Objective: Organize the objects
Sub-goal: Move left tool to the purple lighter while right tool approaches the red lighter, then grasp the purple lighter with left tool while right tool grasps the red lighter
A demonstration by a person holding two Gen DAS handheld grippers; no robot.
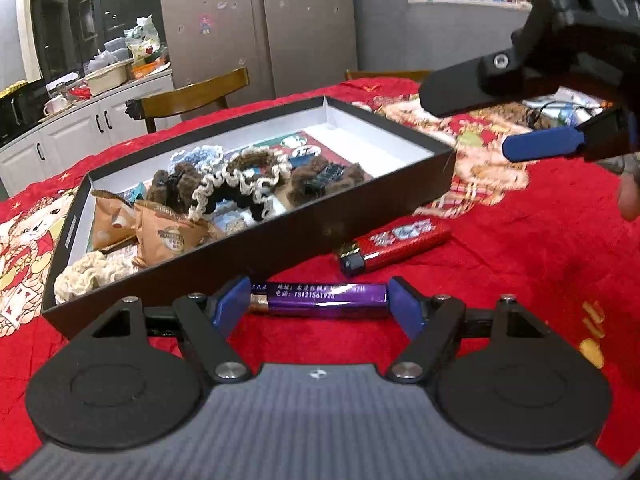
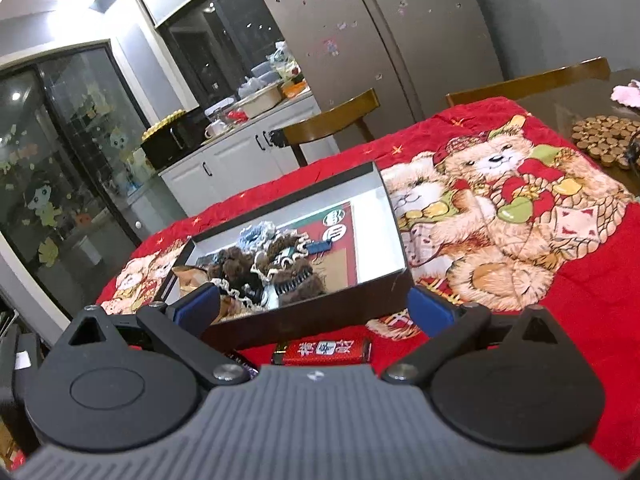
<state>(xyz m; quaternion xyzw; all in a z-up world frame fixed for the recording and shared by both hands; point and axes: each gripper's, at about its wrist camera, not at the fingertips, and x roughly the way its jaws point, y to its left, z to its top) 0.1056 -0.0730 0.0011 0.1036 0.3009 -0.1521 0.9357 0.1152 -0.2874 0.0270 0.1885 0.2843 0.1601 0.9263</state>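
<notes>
The box (image 1: 400, 184) is already holding scrunchies and packets; two lighters are lying outside, near it. The left gripper (image 1: 320, 300) is straddling the purple lighter (image 1: 320, 294), jaws spread; the right gripper (image 2: 316, 304), also spread, is hovering over the red lighter (image 2: 324, 352).

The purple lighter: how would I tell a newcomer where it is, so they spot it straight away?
Find the black box on the red tablecloth. Just outside its near wall lie two lighters. The purple lighter is the nearer one, lying crosswise between the fingers of the left claw, glossy violet with white print, while the red lighter sits farther off.
</notes>
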